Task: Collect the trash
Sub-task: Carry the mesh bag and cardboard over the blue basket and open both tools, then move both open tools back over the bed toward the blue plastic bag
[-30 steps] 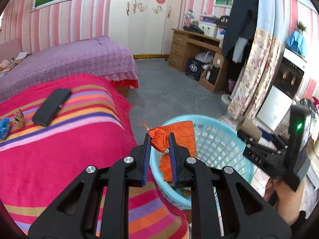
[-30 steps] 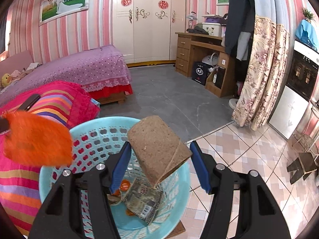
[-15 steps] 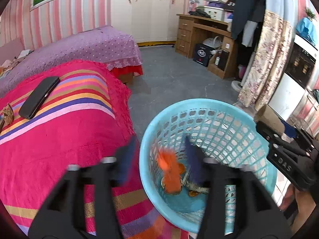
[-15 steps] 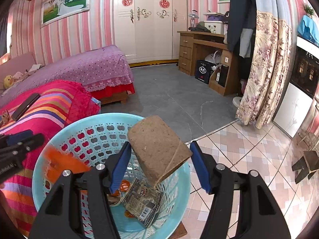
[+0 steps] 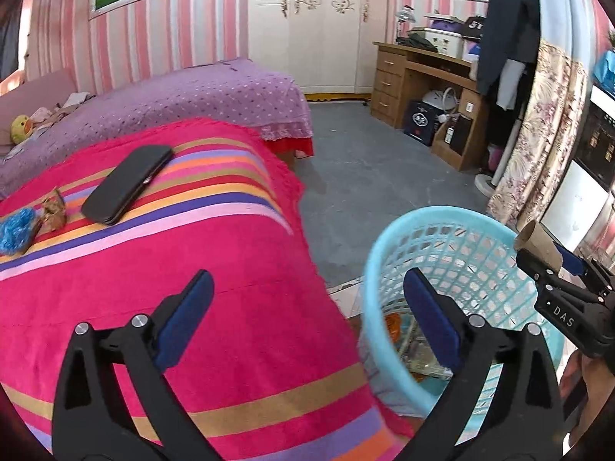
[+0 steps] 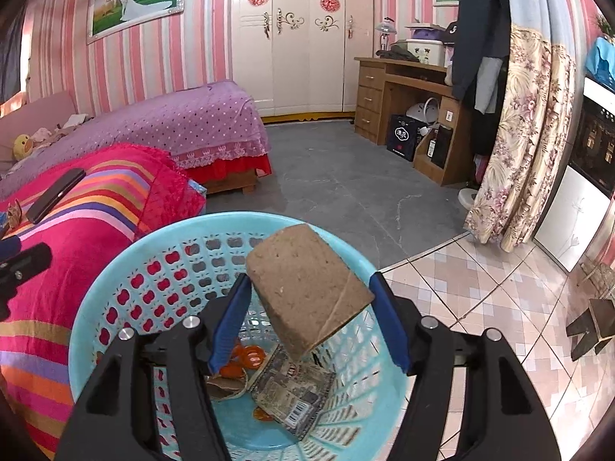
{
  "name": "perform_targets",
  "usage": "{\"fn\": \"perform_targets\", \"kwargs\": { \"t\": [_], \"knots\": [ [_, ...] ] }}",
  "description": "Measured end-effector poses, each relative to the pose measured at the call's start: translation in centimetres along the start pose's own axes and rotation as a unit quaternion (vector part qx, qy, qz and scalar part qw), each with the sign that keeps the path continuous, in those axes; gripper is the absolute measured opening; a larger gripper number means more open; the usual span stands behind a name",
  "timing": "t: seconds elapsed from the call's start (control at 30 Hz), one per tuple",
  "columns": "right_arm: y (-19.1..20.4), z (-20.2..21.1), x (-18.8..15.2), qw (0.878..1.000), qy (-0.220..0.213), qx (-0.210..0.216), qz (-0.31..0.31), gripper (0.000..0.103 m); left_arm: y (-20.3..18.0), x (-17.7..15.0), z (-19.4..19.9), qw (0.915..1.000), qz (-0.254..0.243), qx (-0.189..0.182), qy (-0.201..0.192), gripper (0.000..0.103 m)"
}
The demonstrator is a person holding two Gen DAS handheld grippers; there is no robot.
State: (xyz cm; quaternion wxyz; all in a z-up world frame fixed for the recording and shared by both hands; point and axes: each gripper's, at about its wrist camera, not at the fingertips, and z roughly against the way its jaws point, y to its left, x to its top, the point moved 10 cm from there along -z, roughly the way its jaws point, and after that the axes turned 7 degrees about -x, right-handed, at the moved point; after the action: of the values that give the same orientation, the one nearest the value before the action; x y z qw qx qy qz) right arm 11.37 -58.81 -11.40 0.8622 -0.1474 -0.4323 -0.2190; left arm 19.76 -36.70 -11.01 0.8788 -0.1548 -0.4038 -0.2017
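A light blue basket [image 6: 127, 269] stands on the floor beside the striped bed; it also shows in the left wrist view [image 5: 453, 226]. Orange scraps [image 6: 246, 357] and a printed wrapper [image 6: 296, 392] lie in it. My right gripper [image 6: 307, 307] is shut on a brown cardboard tube [image 6: 307, 288] above the basket; the tube's end shows in the left wrist view [image 5: 538, 242]. My left gripper [image 5: 307, 319] is open and empty over the bed edge, left of the basket. A blue crumpled scrap [image 5: 15, 228] and a brown wrapper [image 5: 54, 211] lie on the bed.
A black phone [image 5: 127, 184] lies on the striped pink blanket [image 5: 192, 269]. A purple bed [image 5: 173, 96] is behind. A wooden desk [image 5: 426, 88], a floral curtain [image 5: 538, 134] and a white cabinet [image 5: 576, 199] stand to the right. Grey floor [image 5: 365, 176] lies between.
My left gripper opened and dropped the orange scrap into the basket, then swung left over the bed. My right gripper kept holding the tube above the basket.
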Motion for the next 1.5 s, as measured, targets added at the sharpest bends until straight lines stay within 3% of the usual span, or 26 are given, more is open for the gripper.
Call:
{"fn": "perform_targets", "kwargs": {
  "t": [0.03, 0.1, 0.27, 0.53, 0.87, 1.5],
  "knots": [
    [0.3, 0.0, 0.0, 1.000, 0.001, 0.000, 0.002, 0.070, 0.5, 0.0, 0.2, 1.0000, 0.005, 0.002, -0.001, 0.096],
    [0.7, 0.2, 0.2, 1.000, -0.004, -0.004, 0.004, 0.087, 1.6, 0.1, 0.7, 0.9999, 0.013, 0.005, -0.003, 0.096],
    [1.9, 1.1, 0.9, 1.000, -0.009, -0.018, 0.011, 0.096, 4.2, 0.2, 2.3, 0.9995, 0.020, 0.018, -0.013, 0.097],
    [4.9, 2.8, 2.2, 1.000, -0.020, -0.016, 0.002, 0.098, 9.3, 0.3, 5.3, 0.9982, 0.034, 0.040, -0.027, 0.097],
    [13.5, 4.5, 3.0, 0.998, -0.032, 0.023, 0.045, 0.098, 16.4, 0.4, 9.1, 0.9959, 0.044, 0.066, -0.043, 0.097],
    [24.7, 5.5, 3.5, 0.996, -0.030, 0.066, 0.058, 0.098, 29.5, -0.6, 10.6, 0.9888, 0.094, 0.111, -0.037, 0.097]
  ]
}}
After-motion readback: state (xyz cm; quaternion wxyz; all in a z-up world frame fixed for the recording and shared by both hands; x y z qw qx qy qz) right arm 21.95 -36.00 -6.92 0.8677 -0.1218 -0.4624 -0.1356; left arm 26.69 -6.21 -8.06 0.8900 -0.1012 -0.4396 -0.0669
